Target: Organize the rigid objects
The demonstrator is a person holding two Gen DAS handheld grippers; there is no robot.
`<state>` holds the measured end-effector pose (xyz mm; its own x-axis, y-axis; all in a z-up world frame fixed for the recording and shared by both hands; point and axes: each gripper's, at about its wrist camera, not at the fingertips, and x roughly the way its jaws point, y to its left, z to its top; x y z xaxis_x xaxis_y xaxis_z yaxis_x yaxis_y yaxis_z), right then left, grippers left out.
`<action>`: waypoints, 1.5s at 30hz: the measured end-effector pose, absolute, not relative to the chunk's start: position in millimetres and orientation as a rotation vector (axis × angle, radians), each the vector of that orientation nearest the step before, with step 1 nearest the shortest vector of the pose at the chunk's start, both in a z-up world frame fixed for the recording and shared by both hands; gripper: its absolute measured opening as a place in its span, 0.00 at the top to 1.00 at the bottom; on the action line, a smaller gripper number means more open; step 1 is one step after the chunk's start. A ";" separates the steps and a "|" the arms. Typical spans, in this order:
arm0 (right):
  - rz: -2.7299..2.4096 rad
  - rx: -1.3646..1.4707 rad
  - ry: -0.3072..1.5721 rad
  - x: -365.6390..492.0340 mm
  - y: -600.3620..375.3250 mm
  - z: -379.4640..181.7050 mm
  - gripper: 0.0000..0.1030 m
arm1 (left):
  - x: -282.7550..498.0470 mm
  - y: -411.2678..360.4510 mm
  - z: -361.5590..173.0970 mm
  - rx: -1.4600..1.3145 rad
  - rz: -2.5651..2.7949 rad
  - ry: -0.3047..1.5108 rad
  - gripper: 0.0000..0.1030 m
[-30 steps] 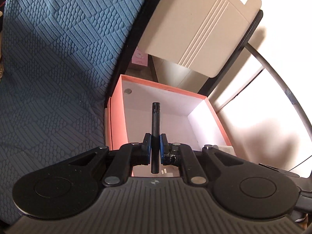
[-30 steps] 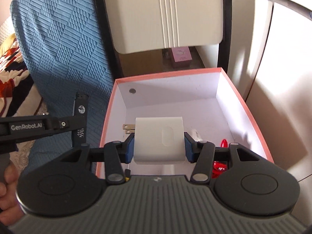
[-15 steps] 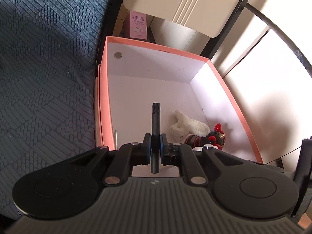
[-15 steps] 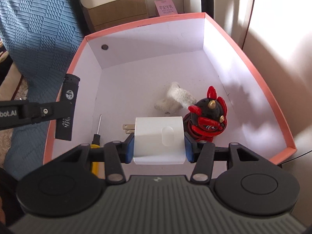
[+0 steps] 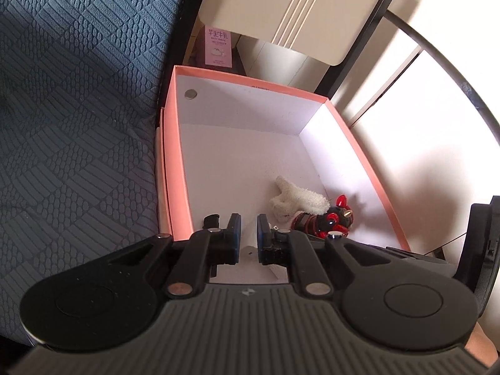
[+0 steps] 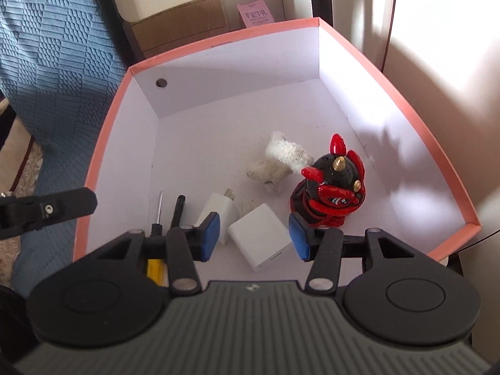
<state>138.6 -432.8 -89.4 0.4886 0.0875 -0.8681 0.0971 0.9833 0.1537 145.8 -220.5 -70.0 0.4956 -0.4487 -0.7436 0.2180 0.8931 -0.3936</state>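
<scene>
Hovering over a pink-rimmed cardboard box with smooth white inside walls, both grippers with jaws apart and nothing clamped. Right gripper spread wide, blue pads either side of a boxy white charger block lying loose on the box floor, not touching either pad. Just past the left pad, a second white charger with metal prongs pointing away. Further out to the left of the jaws, a slim black pen-like stick and a yellow-handled screwdriver with a thin steel shaft, side by side. Right next to the right pad, a glossy red-and-black horned figurine standing upright with a small brass spike on top, and beyond it a fuzzy cream plush scrap.

Left gripper only slightly parted, empty, white box floor showing through the gap. Same box seen from its left edge, with the plush and figurine off beyond the right pad. Just a black tip of the stick peeking past the left finger; chargers and screwdriver mostly hidden behind the gripper body in this view. Left view alone giving a good look at the quilted blue fabric pressed up against the box, plus a pink printed carton behind it.
</scene>
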 end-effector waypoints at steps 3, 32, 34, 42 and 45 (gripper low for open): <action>0.006 0.207 1.012 133.3 -430.3 -66.2 0.50 | 136.9 -215.0 -49.4 -0.271 -0.438 0.925 0.88; 0.041 0.172 0.826 30.4 -377.4 40.8 0.50 | 35.5 -137.5 62.1 -0.177 -0.453 0.652 0.72; 0.043 0.170 0.818 24.1 -376.2 44.0 0.49 | 31.0 -135.8 60.7 -0.176 -0.454 0.656 0.71; 0.030 0.125 0.786 6.3 -366.7 49.4 0.47 | 19.0 -135.4 53.3 -0.173 -0.456 0.676 0.49; 0.023 0.111 0.794 3.7 -364.4 46.9 0.47 | 16.7 -136.3 49.0 -0.163 -0.453 0.688 0.44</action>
<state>3.7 -364.4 46.9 0.7010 0.0626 -0.7104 0.0209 0.9939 0.1082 16.7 -136.3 49.0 0.6801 -0.4546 -0.5751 0.3486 0.8907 -0.2918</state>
